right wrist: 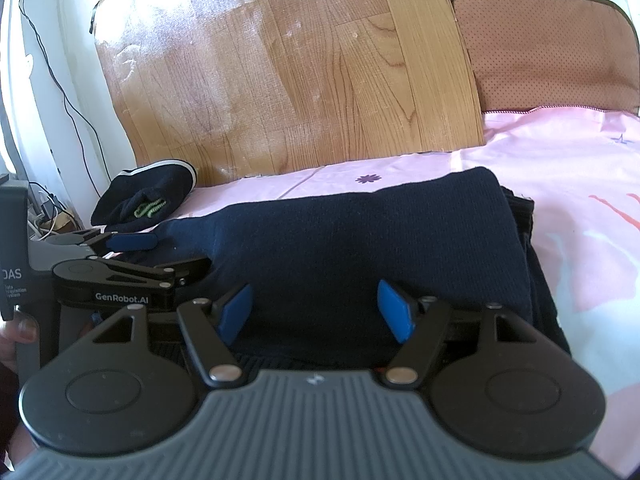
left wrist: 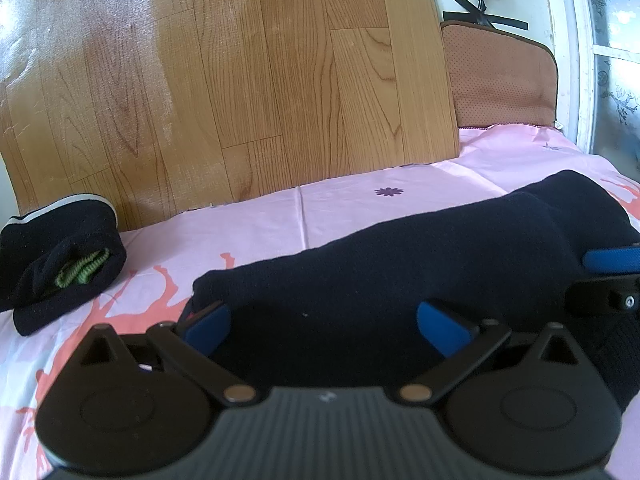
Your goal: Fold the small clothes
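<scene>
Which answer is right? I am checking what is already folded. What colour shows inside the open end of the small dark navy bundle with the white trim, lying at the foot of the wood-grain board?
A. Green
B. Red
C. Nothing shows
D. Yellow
A: striped green fabric shows in the open end of the small dark navy bundle, in both wrist views.

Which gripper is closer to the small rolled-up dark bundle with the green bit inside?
Left. The left gripper sits just in front of the rolled bundle, at the navy garment's left end. The right gripper is farther right, over the garment's middle.
</scene>
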